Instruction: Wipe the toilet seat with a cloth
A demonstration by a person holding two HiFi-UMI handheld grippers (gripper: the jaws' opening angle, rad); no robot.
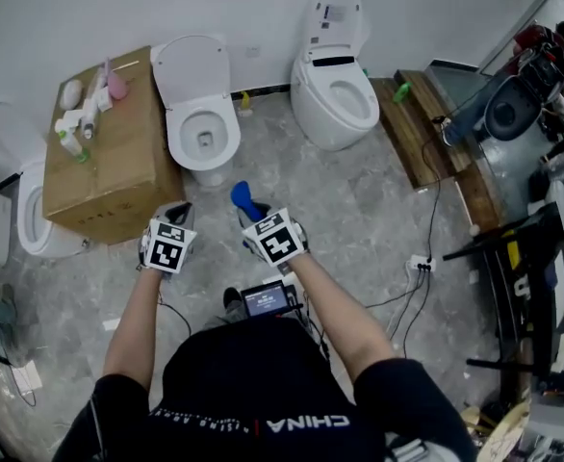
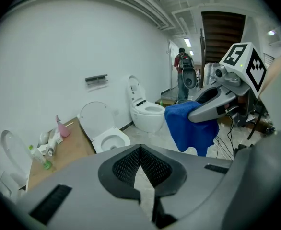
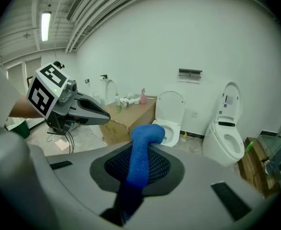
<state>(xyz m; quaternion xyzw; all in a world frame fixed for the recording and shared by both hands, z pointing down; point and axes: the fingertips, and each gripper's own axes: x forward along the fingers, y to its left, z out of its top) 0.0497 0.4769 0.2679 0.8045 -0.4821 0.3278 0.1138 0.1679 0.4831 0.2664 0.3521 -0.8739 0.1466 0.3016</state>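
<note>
A white toilet (image 1: 201,128) with its lid up stands against the far wall, its seat (image 1: 203,130) open to view; it also shows as the toilet (image 2: 109,139) and the toilet (image 3: 170,123) in the two gripper views. My right gripper (image 1: 247,205) is shut on a blue cloth (image 1: 243,197), which hangs from the jaws as the cloth (image 3: 139,164) and as the cloth (image 2: 191,127). My left gripper (image 1: 178,214) is shut with nothing in it, its jaws (image 2: 141,150) meeting tip to tip. Both grippers are short of the toilet, above the floor in front of it.
A cardboard box (image 1: 106,160) with bottles (image 1: 82,114) on top stands left of the toilet. A second, smart toilet (image 1: 333,78) is to the right, beside a wooden platform (image 1: 426,123). Another toilet (image 1: 30,205) is at far left. Cables and a power strip (image 1: 422,265) lie on the floor.
</note>
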